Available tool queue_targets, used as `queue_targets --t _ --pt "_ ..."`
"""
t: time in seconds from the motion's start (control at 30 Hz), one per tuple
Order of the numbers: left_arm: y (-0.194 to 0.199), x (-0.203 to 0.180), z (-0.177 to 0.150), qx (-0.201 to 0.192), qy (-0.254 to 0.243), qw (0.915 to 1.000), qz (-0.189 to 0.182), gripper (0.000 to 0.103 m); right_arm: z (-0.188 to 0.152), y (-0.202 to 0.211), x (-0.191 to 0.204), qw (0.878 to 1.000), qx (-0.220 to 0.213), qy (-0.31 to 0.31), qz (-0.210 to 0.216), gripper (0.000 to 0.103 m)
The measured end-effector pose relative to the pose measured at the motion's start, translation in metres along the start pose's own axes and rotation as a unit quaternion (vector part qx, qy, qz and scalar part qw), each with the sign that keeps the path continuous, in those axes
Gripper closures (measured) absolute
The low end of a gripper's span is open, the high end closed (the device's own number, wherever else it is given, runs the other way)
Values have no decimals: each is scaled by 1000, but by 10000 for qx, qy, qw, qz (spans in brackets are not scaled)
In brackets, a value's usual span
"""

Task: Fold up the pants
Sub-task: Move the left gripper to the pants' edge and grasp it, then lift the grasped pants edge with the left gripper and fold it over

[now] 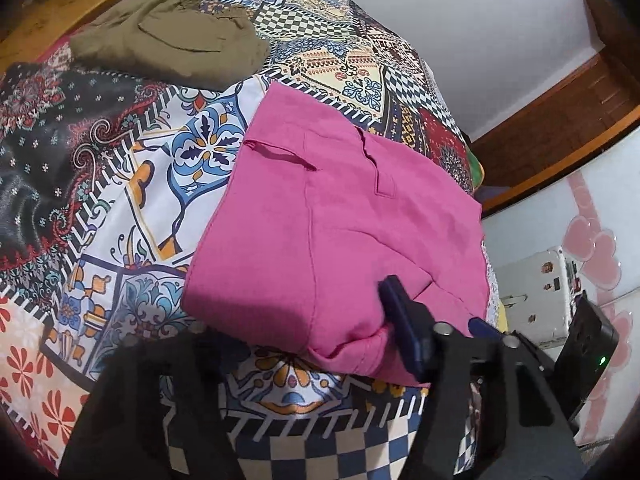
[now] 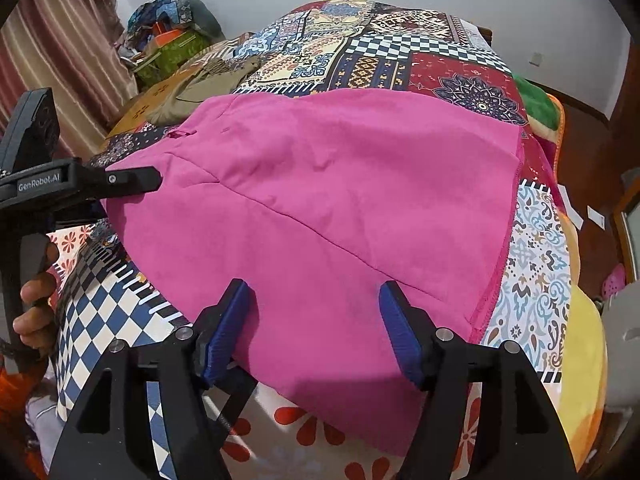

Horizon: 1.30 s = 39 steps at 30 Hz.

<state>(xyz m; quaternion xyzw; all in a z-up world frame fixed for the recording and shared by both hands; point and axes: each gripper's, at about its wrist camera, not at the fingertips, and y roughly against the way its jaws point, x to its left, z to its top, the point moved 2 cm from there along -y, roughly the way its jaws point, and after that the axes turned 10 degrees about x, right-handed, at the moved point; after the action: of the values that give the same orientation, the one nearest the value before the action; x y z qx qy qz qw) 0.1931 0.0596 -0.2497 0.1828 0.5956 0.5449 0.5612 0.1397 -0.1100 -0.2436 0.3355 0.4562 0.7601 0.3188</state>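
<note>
Pants point(image 2: 320, 216) lay folded near the bed's point(image 2: 536, 264) front edge. Right gripper point(image 2: 316, 332) gaped wide; left gripper point(image 1: 436, 320) pinched a fold. Best keep edges aligned.

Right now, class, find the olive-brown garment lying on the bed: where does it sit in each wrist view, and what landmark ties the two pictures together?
Left wrist view: the olive-brown garment lies upper left, beyond the pink pants.
Right wrist view: it shows upper left, small, past the pants' far edge.
Shared landmark: the pink pants on the patchwork bedspread.
</note>
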Motion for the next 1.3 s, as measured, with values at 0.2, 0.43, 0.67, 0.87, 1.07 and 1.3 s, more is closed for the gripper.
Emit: queue_targets --t 0.2,0.43,0.67,0.87,1.07,1.3 --pt "15 -22 -17 -403 -716 9942 694 65 6 12 4 9997 9 83 -242 39" --pt "41 -11 -37 -528 -680 9938 701 68 30 45 31 9983 -495 311 -30 39" --pt "53 14 -58 -463 -278 9979 369 68 61 26 84 9947 -528 845 248 39" --pt "61 16 -60 -651 -439 9956 503 69 59 -28 101 9939 273 1003 357 51" --pt "69 -6 -54 -875 -974 9885 763 71 59 -39 101 9916 469 1087 518 48" --pt "81 -52 -45 -1244 -1788 9711 972 82 55 -31 92 9920 356 852 859 48"
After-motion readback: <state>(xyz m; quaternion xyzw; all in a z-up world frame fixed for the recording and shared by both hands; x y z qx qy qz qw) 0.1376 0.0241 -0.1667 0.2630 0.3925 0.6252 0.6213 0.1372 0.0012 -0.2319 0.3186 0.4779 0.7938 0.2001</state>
